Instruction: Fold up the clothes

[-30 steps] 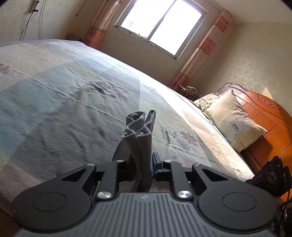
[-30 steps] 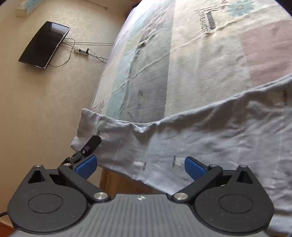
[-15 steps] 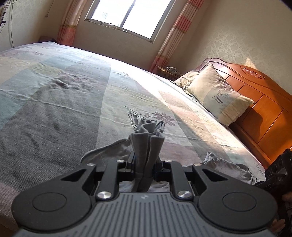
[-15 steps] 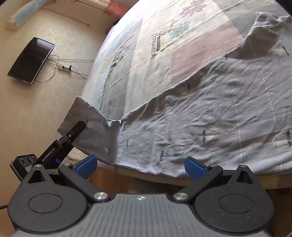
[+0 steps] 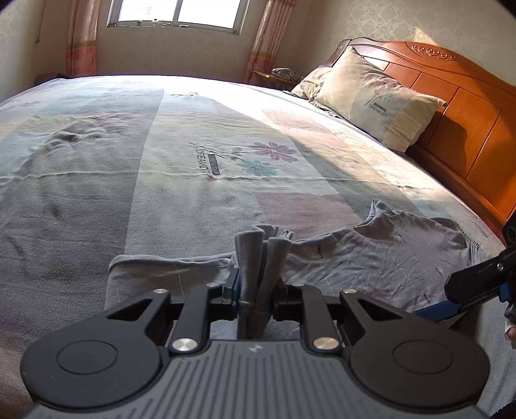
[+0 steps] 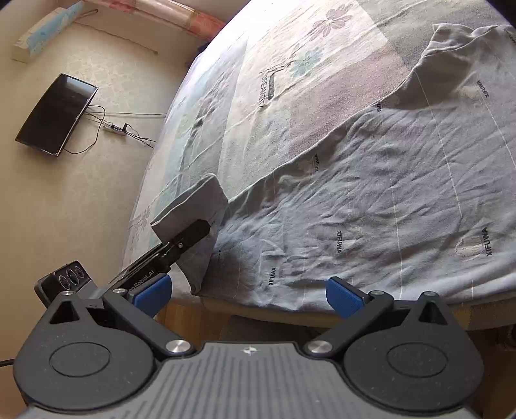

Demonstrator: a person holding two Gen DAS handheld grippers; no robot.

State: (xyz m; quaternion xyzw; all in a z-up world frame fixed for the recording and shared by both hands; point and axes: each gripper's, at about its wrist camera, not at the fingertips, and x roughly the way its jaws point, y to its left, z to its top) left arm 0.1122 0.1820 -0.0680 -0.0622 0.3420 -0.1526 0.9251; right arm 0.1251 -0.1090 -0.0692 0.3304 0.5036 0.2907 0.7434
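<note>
A grey shirt (image 6: 371,206) printed with small XIFUWA logos lies spread along the near edge of the bed (image 5: 180,167). My left gripper (image 5: 258,290) is shut on a bunched sleeve or corner of the grey shirt (image 5: 371,254), which sticks up between its fingers. In the right wrist view the left gripper (image 6: 201,230) shows at lower left, pinching that raised corner. My right gripper (image 6: 248,290) stands open just off the bed edge, over the shirt's hem, nothing between its blue pads (image 6: 342,295). Its blue-padded finger (image 5: 467,290) shows at the right of the left wrist view.
The bed carries a patchwork sheet with flower prints. Two pillows (image 5: 374,100) lean on a wooden headboard (image 5: 467,112). A window (image 5: 174,14) with curtains is at the far wall. A dark TV (image 6: 56,112) and a power strip (image 6: 114,129) are on the wall.
The left gripper has carried its held corner down toward the bed; the shirt has gone from hanging to lying spread on the sheet. The right gripper stays open.
</note>
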